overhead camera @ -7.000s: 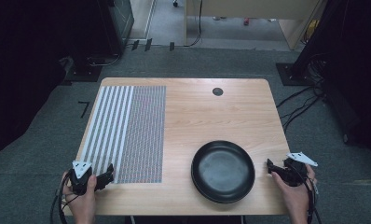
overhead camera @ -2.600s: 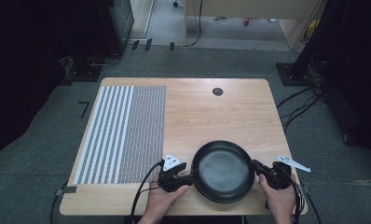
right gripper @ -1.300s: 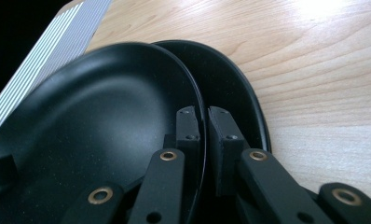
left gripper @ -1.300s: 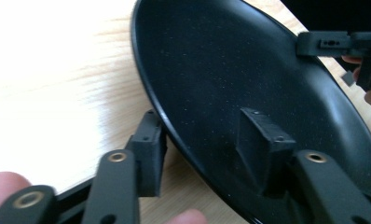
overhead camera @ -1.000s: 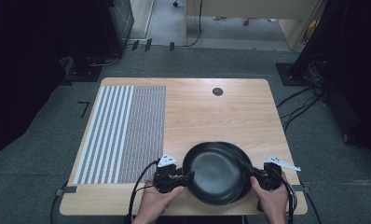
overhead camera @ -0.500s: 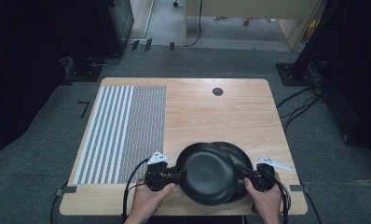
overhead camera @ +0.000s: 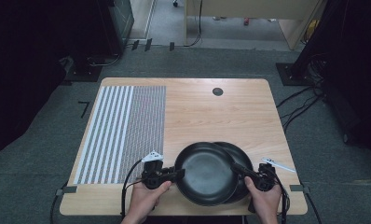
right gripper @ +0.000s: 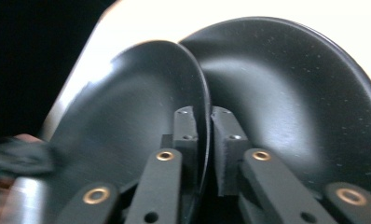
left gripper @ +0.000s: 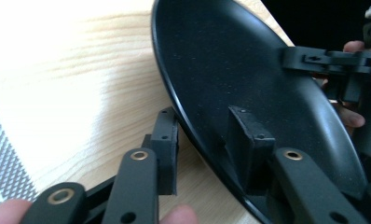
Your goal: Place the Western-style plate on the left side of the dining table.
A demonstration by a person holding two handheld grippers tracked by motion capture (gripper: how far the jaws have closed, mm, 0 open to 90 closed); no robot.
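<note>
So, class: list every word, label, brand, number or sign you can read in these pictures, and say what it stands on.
None: no readable text anywhere.
The black plates are plain, with no brand or label.
The striped mat bears a pattern only, no writing.
The table has wood grain only, no marks.

Overhead light: the wooden surface (overhead camera: pixel 211 116) is evenly lit; the surroundings are left dark.
Glare: the surface is blown out white in both gripper views.
Blur: the hand (right gripper: pixel 16 161) is smeared at the left edge of the right gripper view.
Sheen: soft highlights are seen on the black plates (right gripper: pixel 286 93).
</note>
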